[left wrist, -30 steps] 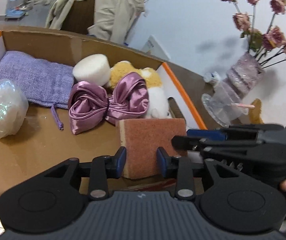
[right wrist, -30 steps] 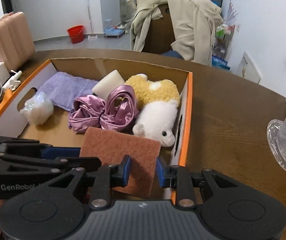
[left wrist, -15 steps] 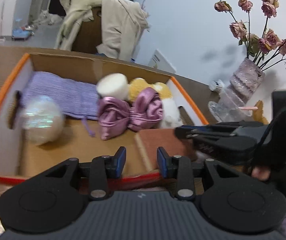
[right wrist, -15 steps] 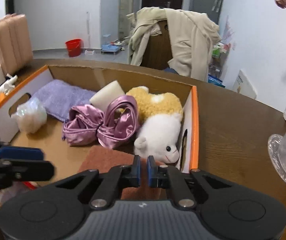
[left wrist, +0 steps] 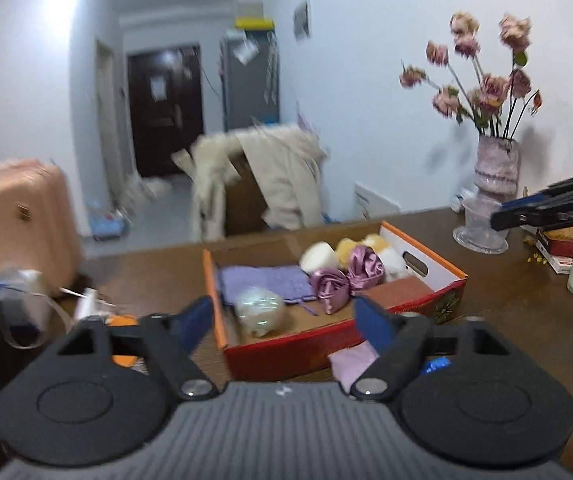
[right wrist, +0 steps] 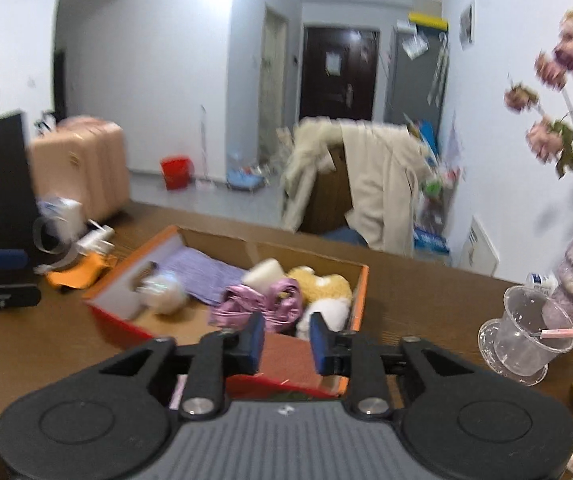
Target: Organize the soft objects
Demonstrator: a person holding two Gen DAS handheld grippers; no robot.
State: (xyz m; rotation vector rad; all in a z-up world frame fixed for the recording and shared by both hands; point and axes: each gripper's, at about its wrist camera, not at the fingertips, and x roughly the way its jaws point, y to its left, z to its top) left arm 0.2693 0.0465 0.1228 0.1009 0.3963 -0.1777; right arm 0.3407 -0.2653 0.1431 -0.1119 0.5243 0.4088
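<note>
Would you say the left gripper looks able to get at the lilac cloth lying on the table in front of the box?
Probably yes. The left gripper is open and empty, and the lilac cloth lies outside the box, just below the right finger, with nothing on it.

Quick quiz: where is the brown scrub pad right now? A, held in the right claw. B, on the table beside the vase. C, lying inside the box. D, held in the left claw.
C: the brown scrub pad lies in the box at its near right corner, and both the left claw and the right claw are open and empty.
</note>
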